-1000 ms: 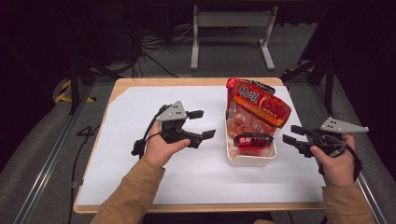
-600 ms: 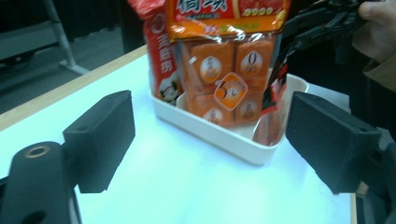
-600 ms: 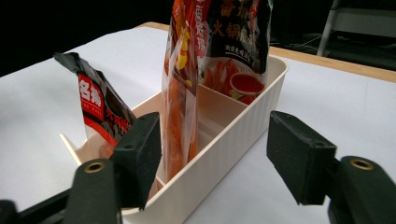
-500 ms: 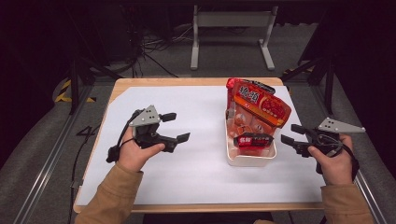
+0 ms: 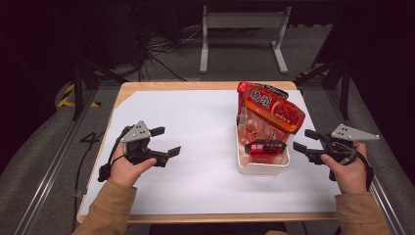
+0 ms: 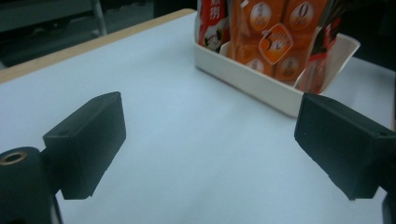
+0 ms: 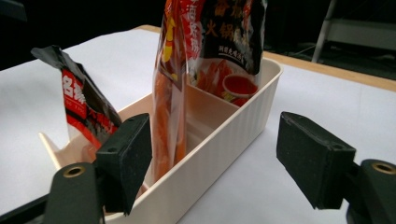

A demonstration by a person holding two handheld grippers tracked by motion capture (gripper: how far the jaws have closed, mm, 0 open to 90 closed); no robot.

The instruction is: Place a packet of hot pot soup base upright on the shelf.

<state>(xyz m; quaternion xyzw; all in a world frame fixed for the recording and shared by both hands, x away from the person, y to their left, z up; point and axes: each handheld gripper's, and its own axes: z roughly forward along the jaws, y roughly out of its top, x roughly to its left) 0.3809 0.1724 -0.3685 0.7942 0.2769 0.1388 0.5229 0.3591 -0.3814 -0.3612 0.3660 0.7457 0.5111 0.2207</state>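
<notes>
2 grippers, both empty right now. The left gripper [image 5: 164, 141] sits over bare white table cover [image 5: 195, 127] well off to the left, jaws spread wide and they've just been opening, nothing between them. The right gripper [image 5: 306, 141] is just beside the right side of the cream bin [image 5: 262, 167], jaws also wide and just been opening, with no pad pressing on anything; in the right gripper view the bin wall sits in front of the gap between the pads.

That bin stands toward the right half of the table and holds the snack packs: 1 big red-orange bag [image 5: 271, 108] sticking up tall at the far end, an orange pack [image 7: 169, 107] upright in the middle, and 1 small red and black packet [image 5: 264, 147] at the near end, leaning on the rim.

My guess on handling: these are light, crinkly foil or plastic bags, soft and a bit slippery, and whatever's inside probably crushes easily. I'd pinch the flat sealed top edge of a bag, not the puffy middle, so the pads get 2 layers of film and don't squash anything. The bin looks like thin rigid plastic, light enough to skid on the smooth cover if you tug a bag sideways, so lift straight up or steady the rim with the other gripper.
</notes>
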